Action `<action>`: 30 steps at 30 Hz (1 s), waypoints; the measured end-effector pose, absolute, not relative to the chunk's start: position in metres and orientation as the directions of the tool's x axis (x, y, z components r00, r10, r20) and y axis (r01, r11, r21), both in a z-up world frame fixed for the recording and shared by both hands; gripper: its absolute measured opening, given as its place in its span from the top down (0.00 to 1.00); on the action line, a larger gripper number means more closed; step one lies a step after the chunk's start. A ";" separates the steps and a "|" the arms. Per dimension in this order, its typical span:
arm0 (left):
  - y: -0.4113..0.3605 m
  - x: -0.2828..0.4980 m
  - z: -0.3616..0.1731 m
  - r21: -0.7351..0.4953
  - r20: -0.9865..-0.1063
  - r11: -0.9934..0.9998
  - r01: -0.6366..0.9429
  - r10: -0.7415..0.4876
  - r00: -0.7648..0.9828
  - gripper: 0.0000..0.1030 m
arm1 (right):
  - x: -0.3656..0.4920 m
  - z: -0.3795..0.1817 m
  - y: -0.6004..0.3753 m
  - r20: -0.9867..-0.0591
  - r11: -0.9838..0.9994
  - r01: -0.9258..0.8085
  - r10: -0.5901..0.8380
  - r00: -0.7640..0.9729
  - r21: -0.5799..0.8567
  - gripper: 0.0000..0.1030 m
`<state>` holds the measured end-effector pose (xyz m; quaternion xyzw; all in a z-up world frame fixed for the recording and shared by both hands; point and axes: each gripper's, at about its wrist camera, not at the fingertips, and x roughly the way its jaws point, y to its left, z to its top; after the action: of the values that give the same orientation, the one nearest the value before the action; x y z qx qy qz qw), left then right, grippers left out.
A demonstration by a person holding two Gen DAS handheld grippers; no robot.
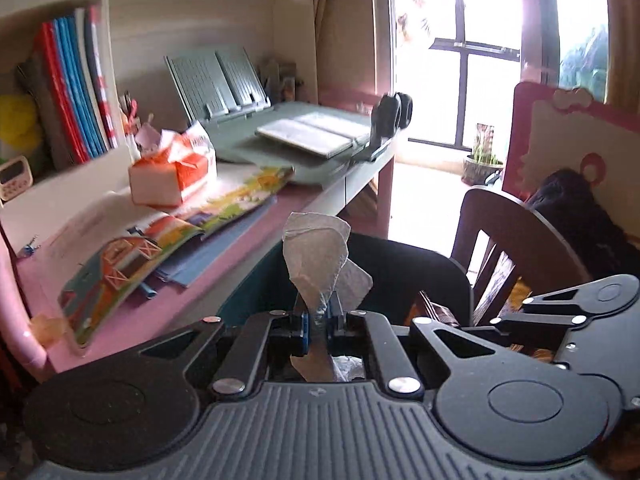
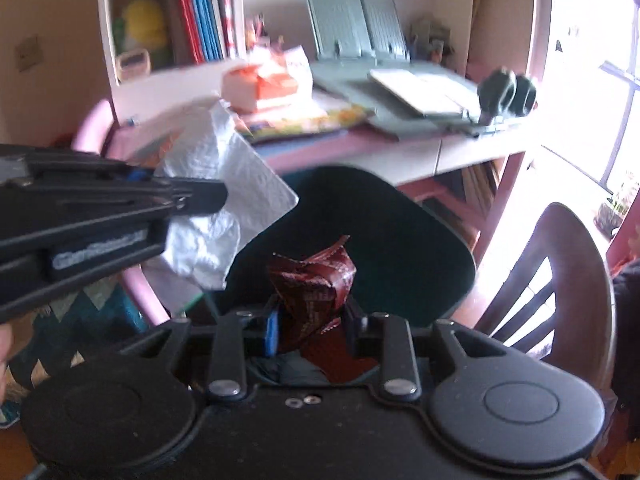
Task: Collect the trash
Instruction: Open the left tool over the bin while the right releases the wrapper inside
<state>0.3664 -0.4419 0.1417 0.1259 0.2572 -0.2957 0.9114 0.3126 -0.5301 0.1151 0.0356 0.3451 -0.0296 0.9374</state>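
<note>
White tissue pinched in left gripper, foot hidden, frames blurred

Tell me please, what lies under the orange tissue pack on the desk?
The orange tissue pack rests on a colourful picture book; blue sheets lie beneath that. Anything directly underneath is hidden.

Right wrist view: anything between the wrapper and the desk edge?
Only the dark bin sits between the brown wrapper, held by the right gripper, and the pink desk.
</note>
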 end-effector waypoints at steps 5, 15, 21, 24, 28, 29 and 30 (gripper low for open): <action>-0.455 0.394 0.113 0.017 -0.628 0.805 0.593 -0.453 0.632 0.93 | 0.327 0.101 -0.530 -0.699 0.997 0.075 -0.038 0.714 0.022 0.68; -0.460 0.393 0.085 0.004 -0.698 0.806 0.592 -0.422 0.578 0.89 | 0.317 0.093 -0.532 -0.700 0.993 0.099 -0.029 0.714 0.060 0.54; -0.450 0.378 0.092 0.007 -0.668 0.812 0.584 -0.431 0.607 0.40 | 0.299 0.101 -0.530 -0.651 0.993 0.108 -0.049 0.757 0.051 0.51; -0.443 0.367 0.102 0.011 -0.634 0.817 0.577 -0.440 0.636 0.26 | 0.290 0.105 -0.528 -0.628 0.993 0.108 -0.057 0.776 0.043 0.49; -0.435 0.355 0.113 -0.001 -0.611 0.816 0.578 -0.458 0.646 0.20 | 0.275 0.113 -0.524 -0.597 0.993 0.108 -0.060 0.800 0.045 0.48; -0.432 0.350 0.116 -0.006 -0.602 0.814 0.581 -0.467 0.648 0.20 | 0.270 0.116 -0.523 -0.586 0.993 0.106 -0.059 0.808 0.048 0.48; -0.430 0.345 0.119 -0.007 -0.596 0.811 0.585 -0.474 0.649 0.20 | 0.265 0.118 -0.522 -0.576 0.993 0.102 -0.054 0.816 0.052 0.47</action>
<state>0.3452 -0.4298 0.1194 0.0932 0.2995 -0.2931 0.9031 0.2654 -0.5219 0.1179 0.0405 0.3009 -0.0410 0.9519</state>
